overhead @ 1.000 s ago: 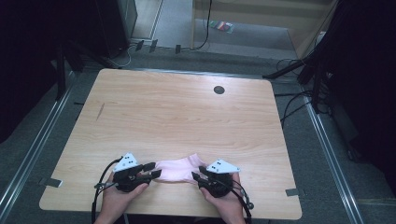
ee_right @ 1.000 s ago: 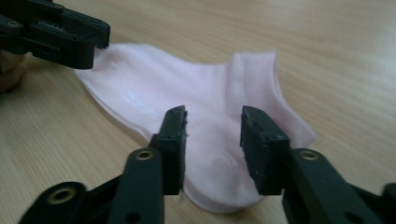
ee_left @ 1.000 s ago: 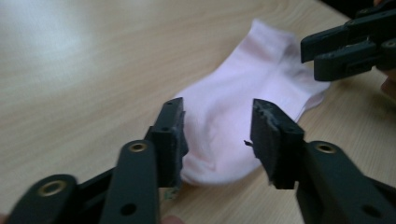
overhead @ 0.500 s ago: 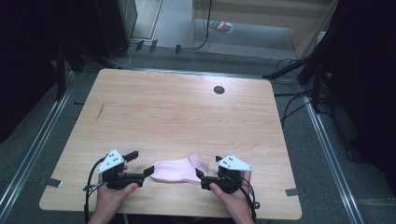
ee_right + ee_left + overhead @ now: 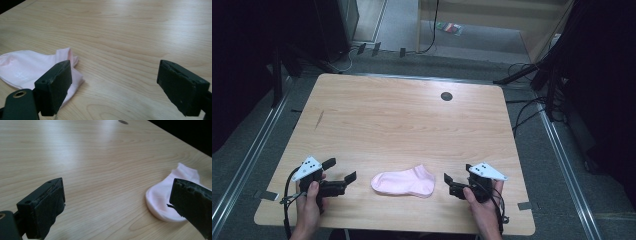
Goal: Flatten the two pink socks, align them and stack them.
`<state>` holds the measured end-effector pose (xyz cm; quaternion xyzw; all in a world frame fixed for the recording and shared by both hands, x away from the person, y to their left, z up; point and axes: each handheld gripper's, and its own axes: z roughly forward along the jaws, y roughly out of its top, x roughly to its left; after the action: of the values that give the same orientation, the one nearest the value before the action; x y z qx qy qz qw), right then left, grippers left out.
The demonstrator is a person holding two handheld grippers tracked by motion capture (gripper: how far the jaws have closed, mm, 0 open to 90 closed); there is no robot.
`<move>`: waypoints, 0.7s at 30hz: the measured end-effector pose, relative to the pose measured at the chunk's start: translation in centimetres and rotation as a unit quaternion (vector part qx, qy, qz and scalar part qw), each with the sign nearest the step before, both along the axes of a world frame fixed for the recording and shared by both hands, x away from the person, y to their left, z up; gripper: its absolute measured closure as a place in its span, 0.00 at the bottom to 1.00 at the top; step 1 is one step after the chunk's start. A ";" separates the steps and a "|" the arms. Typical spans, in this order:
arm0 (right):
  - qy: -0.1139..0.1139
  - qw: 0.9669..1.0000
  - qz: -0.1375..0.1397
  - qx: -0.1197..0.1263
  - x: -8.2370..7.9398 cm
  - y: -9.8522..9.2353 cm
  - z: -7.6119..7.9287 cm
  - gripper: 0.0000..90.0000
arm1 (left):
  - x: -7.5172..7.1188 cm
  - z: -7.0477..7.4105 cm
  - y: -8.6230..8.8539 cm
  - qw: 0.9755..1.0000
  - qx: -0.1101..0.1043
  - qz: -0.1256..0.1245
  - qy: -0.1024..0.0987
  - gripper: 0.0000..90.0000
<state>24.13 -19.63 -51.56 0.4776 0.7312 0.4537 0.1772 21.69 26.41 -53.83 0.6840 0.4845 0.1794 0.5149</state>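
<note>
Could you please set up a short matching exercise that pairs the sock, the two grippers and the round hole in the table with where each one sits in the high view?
Things:
1. sock
2. left gripper
3. right gripper
4. hole

Places:
A. far part of the table, right of middle
B. near edge, flat between the two grippers
C. left of the sock, jaws open, apart from it
D. right of the sock, jaws open, apart from it

Pairs: 1-B, 2-C, 3-D, 4-A
</note>
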 end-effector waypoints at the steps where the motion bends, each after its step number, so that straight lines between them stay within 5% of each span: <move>1: 0.000 1.000 0.000 0.000 0.0 0.0 0.0 0.14 | 0.0 0.0 0.0 1.000 0.000 0.000 0.000 0.00; 4: 0.003 1.000 -0.017 0.000 0.1 -1.6 0.0 0.14 | -0.3 -0.1 1.0 1.000 0.022 0.012 -0.001 0.00; 21: 0.001 0.997 -0.075 -0.022 -0.2 -7.9 -1.0 0.14 | -1.1 -0.6 5.4 0.997 0.037 0.063 0.008 0.00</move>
<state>23.95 -27.58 -52.60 0.5275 0.7033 0.4225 0.2203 20.57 31.81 -54.46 0.6723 0.5236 0.2237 0.4731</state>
